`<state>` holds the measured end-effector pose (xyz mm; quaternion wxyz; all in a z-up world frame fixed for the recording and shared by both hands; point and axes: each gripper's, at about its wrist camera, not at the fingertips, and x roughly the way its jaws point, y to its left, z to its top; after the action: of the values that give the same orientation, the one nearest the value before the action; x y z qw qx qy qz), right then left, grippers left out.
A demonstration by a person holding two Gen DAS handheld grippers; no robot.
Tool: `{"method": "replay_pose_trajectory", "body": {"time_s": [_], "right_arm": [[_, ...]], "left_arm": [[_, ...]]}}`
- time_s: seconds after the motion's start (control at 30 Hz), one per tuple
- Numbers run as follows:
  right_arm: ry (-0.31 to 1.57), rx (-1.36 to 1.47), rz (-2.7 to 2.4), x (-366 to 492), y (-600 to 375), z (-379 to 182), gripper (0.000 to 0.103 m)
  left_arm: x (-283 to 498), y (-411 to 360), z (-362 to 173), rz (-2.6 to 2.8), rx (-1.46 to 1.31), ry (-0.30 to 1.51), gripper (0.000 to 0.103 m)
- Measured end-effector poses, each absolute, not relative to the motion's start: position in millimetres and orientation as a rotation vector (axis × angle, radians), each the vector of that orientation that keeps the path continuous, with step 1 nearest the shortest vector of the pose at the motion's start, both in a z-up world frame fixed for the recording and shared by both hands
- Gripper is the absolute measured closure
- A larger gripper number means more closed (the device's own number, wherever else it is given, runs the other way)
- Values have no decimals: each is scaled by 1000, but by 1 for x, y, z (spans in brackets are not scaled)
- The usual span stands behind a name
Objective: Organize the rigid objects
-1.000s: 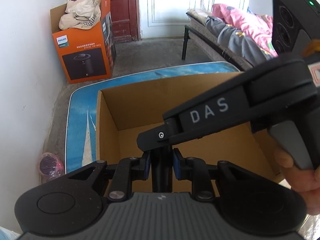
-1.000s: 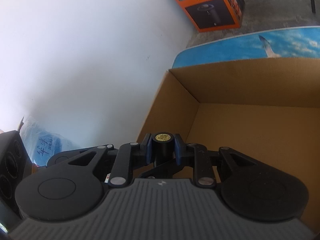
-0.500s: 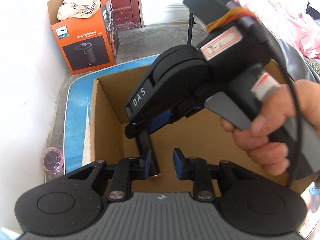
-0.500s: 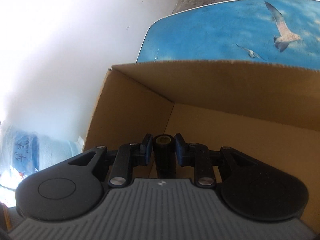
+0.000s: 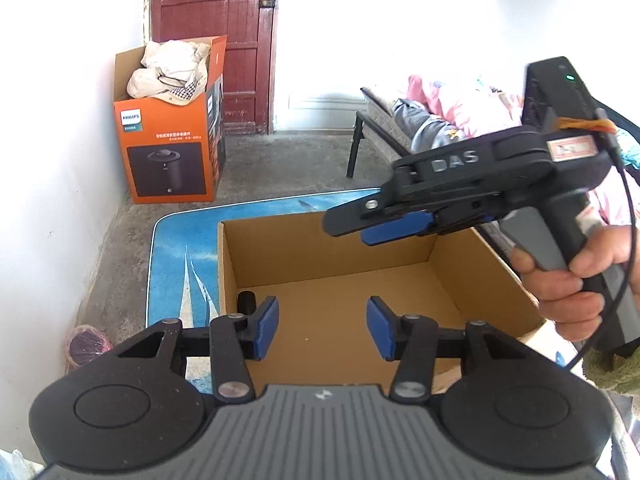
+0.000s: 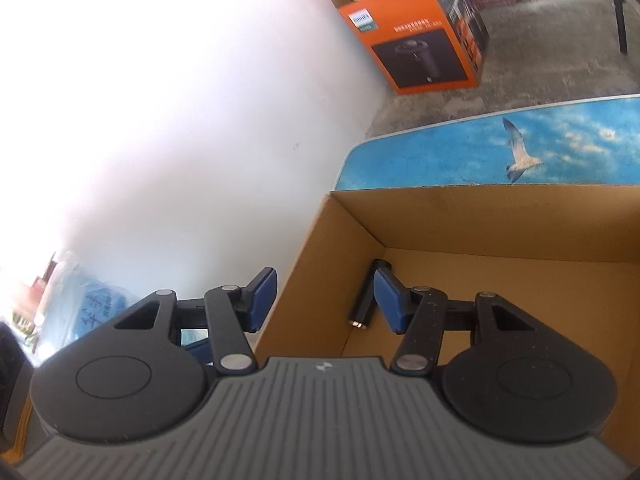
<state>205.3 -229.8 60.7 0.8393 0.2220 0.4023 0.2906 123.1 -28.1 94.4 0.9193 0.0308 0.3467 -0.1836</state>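
Observation:
A black cylinder (image 6: 366, 300) with a brass end lies loose on the floor of an open cardboard box (image 6: 480, 216), in its near left corner. In the left wrist view only the top of the cylinder (image 5: 247, 303) shows, behind my left finger. My left gripper (image 5: 322, 328) hovers over the box (image 5: 320, 240), its jaws opening with nothing between them. My right gripper (image 6: 326, 300) straddles the box's left wall, its jaws also opening and empty. A hand holds the right gripper (image 5: 368, 226) above the box's far right.
The box sits on a blue tabletop (image 5: 180, 248) printed with seagulls, close to a white wall on the left. An orange carton (image 5: 172, 152) stuffed with cloth stands on the concrete floor. A bench with bedding (image 5: 420, 120) is at the back right. A pink bag (image 5: 86, 346) lies below the table.
Both grippers were shut on the black cylinder. They have opened and let it go, and it now lies in the box. Both grippers have risen and drawn back.

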Motion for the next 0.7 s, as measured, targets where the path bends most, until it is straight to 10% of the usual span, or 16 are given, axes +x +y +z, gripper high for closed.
{"method": "replay_pose_trajectory", "body": {"time_s": [0.2,0.7], "right_arm": [[723,506,601,100,-271,76,50],[904,1022,458,1,-275,-93,65]], "left_arm": [[77,-26,93,-450,41,694,46],[37,-62,-23,-477,209,848,56]]}}
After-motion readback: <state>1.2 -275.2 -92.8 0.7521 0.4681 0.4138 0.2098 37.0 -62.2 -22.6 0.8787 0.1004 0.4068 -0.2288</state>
